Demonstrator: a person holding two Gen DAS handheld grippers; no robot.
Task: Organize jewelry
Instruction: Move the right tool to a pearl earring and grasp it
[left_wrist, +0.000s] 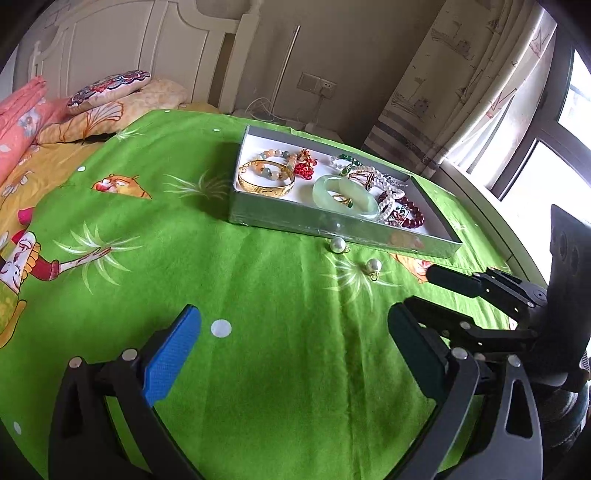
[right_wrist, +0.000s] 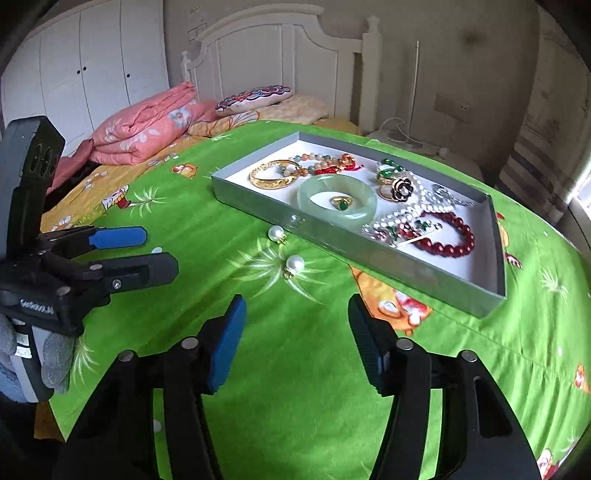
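Note:
Two loose pearl earrings (left_wrist: 337, 244) (left_wrist: 373, 266) lie on the green cloth just in front of a shallow grey tray (left_wrist: 295, 218). The tray holds a gold bangle (left_wrist: 266, 179), a pale jade bangle (left_wrist: 345, 195) around a green-stone ring (right_wrist: 341, 202), a red bead bracelet (right_wrist: 443, 236) and several other pieces. My left gripper (left_wrist: 293, 321) hovers open and empty over the cloth, nearer than the pearls. My right gripper (right_wrist: 295, 310) is also open and empty, with the nearer pearl (right_wrist: 295, 264) just beyond its fingertips and the other pearl (right_wrist: 276, 233) by the tray wall (right_wrist: 332, 236).
The green cartoon cloth (right_wrist: 295, 369) covers a bed. A folded pink quilt (right_wrist: 147, 129) and patterned pillows (right_wrist: 255, 98) lie at the headboard end. Curtains (left_wrist: 461, 74) and a window stand past the tray. A gloved hand (right_wrist: 55, 354) holds the left gripper (right_wrist: 147, 253).

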